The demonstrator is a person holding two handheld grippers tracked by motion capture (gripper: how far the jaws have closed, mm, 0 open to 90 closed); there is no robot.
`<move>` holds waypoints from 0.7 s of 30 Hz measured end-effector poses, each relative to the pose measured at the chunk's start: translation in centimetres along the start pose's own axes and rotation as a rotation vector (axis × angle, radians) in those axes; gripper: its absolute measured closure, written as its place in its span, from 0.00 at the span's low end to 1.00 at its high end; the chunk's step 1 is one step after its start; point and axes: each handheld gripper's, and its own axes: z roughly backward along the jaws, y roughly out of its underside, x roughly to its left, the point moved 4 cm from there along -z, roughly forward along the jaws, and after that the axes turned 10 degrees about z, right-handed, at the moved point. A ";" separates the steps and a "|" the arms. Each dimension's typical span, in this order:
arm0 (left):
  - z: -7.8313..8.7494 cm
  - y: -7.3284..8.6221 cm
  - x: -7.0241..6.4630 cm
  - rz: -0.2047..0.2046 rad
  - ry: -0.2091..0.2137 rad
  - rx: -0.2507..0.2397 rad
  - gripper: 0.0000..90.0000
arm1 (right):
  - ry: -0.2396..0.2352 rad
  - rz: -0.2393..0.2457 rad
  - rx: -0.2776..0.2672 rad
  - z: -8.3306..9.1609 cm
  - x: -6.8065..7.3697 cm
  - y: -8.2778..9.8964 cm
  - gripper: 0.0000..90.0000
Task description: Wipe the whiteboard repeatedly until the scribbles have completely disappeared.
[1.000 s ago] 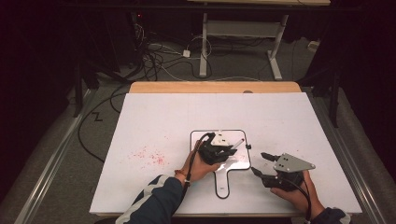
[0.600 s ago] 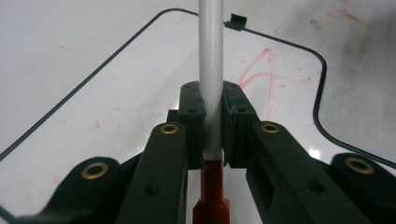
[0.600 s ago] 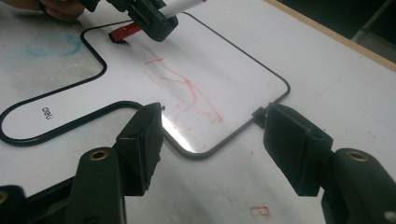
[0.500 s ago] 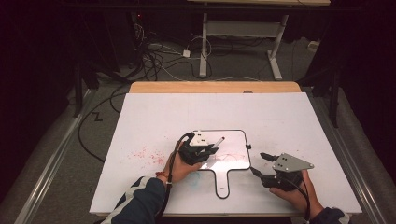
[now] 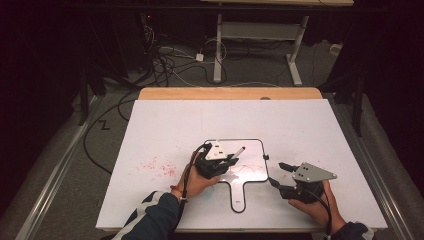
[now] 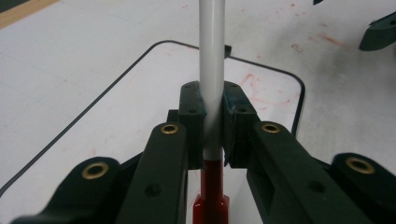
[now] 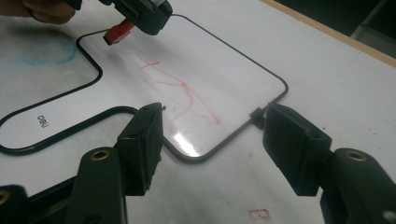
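Left gripper (image 5: 226,161), center of the high view, has its fingers (image 6: 192,122) clamped on a marker (image 6: 211,79): grey-white barrel between the pads, red end toward the camera at the bottom of the left gripper view. In the high view the marker sticks out up-right of the gripper over the small whiteboard (image 5: 252,150), tilted. In the right gripper view the marker's red end (image 7: 117,31) sits at upper left, just above the board surface; contact can't be told.

Whiteboard lies flat on the white table (image 5: 165,135), lower center of the high view, black rim, handle pointing toward the bottom edge. Red scribble (image 7: 180,91) on the board, mid-frame in the right gripper view. Faint red smudges (image 5: 159,166) on the table left of the board.

Right gripper (image 5: 284,176), lower right of the high view, fingers (image 7: 142,140) apart, nothing between them, hovering at the board's right edge near a small black clip (image 7: 257,114) on the rim.
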 end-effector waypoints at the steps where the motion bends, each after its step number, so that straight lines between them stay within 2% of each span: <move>1: -0.1 -0.1 -0.2 -0.005 0.000 -0.004 0.87 | -0.002 -0.007 -0.007 0.0 0.0 -0.1 0.44; 7: -0.5 -0.8 -1.5 -0.009 0.026 -0.037 0.87 | -0.014 -0.053 -0.056 -0.2 -0.2 -1.0 0.43; 11: -0.9 -1.3 -2.4 -0.014 0.046 -0.055 0.87 | -0.032 -0.114 -0.122 -0.4 -0.6 -2.4 0.43; 14: -1.3 -1.5 -3.0 -0.013 0.059 -0.063 0.87 | -0.060 -0.141 -0.161 -0.6 -0.7 -3.5 0.44; 21: -2.3 -1.7 -4.3 -0.021 0.085 -0.071 0.87 | -0.084 -0.160 -0.175 -1.6 -0.5 -4.8 0.49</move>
